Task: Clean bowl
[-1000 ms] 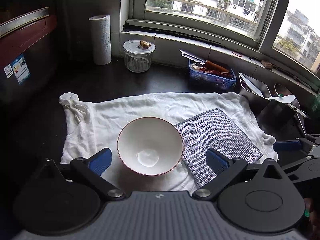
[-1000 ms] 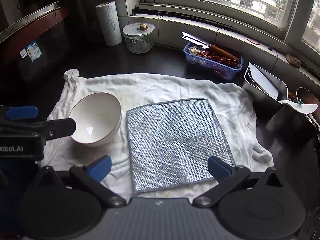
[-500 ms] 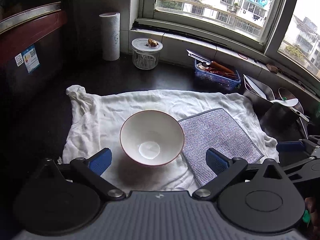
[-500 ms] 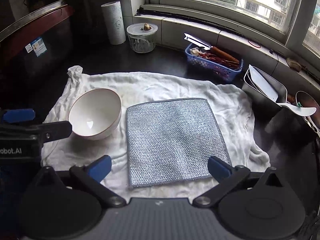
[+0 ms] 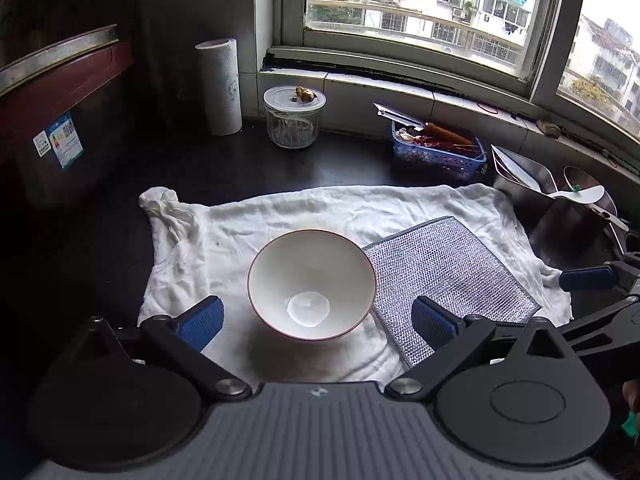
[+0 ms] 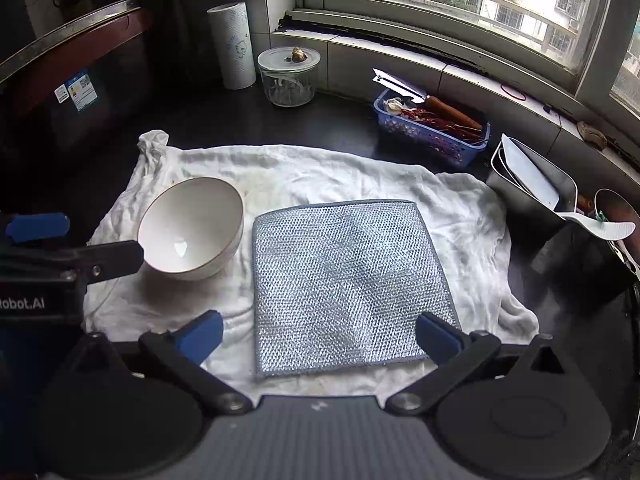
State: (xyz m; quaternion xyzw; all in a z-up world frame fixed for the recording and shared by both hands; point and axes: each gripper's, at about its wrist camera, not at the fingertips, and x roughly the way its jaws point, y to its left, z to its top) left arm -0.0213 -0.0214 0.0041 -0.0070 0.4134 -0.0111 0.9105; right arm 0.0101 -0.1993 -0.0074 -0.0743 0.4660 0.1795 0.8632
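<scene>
White bowl [image 5: 312, 284], reddish rim, upright on a rumpled white towel [image 5: 280, 216] spread over a dark counter [image 5: 224, 168]. Silver mesh scouring cloth [image 5: 448, 276] lies flat on the towel, its near corner touching the bowl's right side. Left gripper [image 5: 316, 322] jaws spread wide, blue pads either side of the bowl, not touching it. Right gripper's blue fingertip [image 5: 584, 279] shows at the right edge; its jaw state unreadable. Behind: paper towel roll [image 5: 219, 86], lidded glass jar [image 5: 294, 116], blue basket [image 5: 438, 152] below the window [image 5: 420, 8].
</scene>
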